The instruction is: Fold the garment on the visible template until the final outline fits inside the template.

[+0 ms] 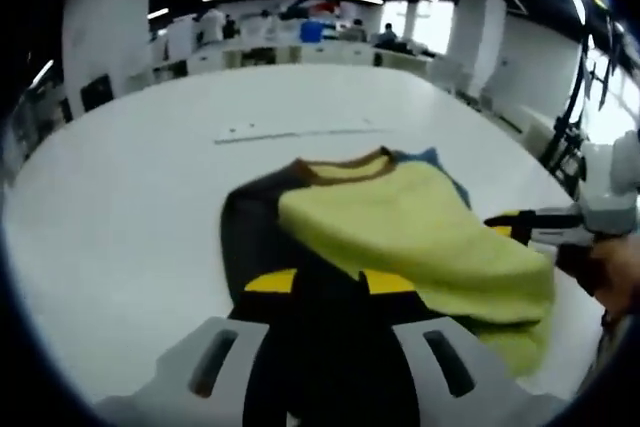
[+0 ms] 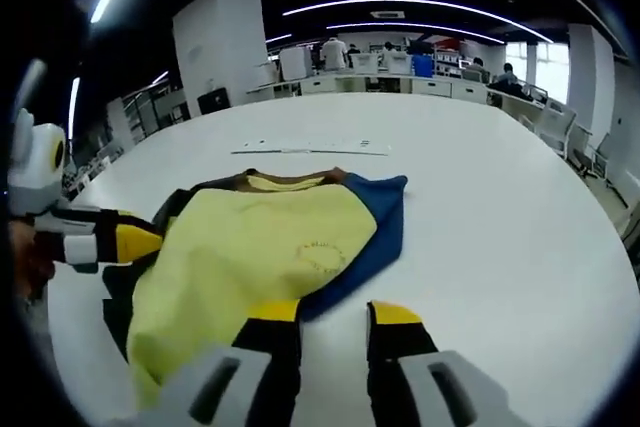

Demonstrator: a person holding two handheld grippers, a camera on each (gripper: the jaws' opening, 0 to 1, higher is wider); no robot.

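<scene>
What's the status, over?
Both grippers open at the garment's edge. Garment bunched on table. White strip lies beyond, nothing blocking.

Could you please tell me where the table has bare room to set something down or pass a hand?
Free: the white table beside the garment's blue edge, and the band between the garment and the thin strip beyond its collar. In the left gripper view, the table's other side is bare too. Crowded: the near edge, where the left tool and right tool meet the fabric.

Left gripper [image 1: 330, 292] jaws apart over dark cloth, possibly touching it. Yellow garment [image 1: 420, 232] on white table [image 1: 120, 207] (partly folded); right gripper [image 1: 535, 227] at its edge.
</scene>
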